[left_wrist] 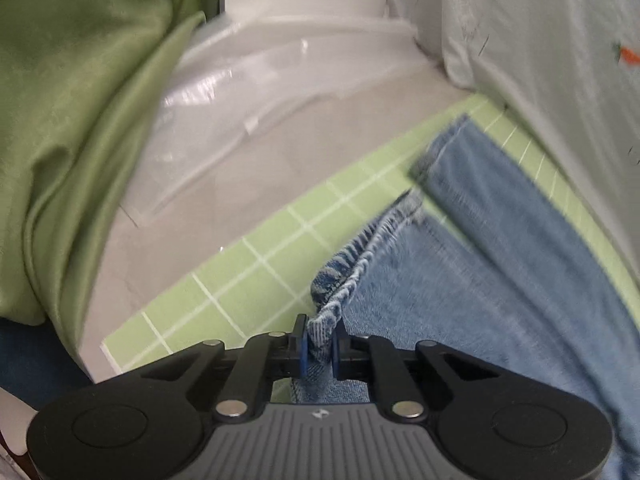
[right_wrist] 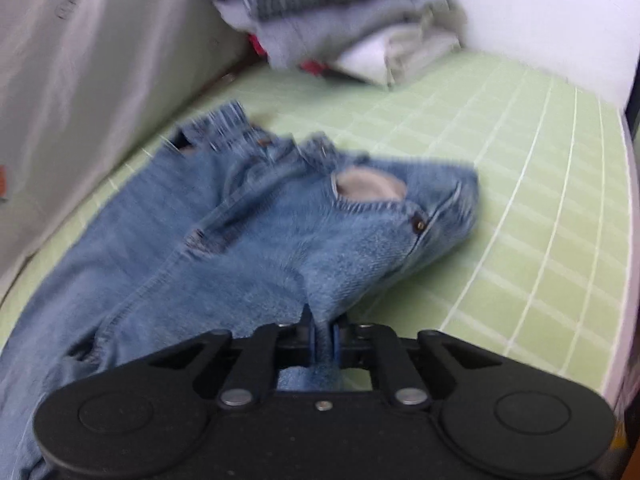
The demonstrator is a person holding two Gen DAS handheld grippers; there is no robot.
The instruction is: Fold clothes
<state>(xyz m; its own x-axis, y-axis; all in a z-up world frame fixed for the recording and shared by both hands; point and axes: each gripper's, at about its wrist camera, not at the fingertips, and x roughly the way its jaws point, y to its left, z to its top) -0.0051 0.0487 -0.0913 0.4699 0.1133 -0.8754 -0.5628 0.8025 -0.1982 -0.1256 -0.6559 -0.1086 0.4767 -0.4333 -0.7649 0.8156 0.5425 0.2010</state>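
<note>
Left gripper (left_wrist: 320,340) clamped on jeans (left_wrist: 480,272) hem; right gripper (right_wrist: 323,334) pinching a fabric fold. Heavy, limp denim, likely sagging; best gripped at seams.

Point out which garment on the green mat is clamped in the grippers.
The blue jeans: right gripper and left gripper both pinch its denim. The folded grey pile lies untouched behind.

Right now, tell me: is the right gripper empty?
No. The right gripper is shut on a fold of the jeans.
</note>
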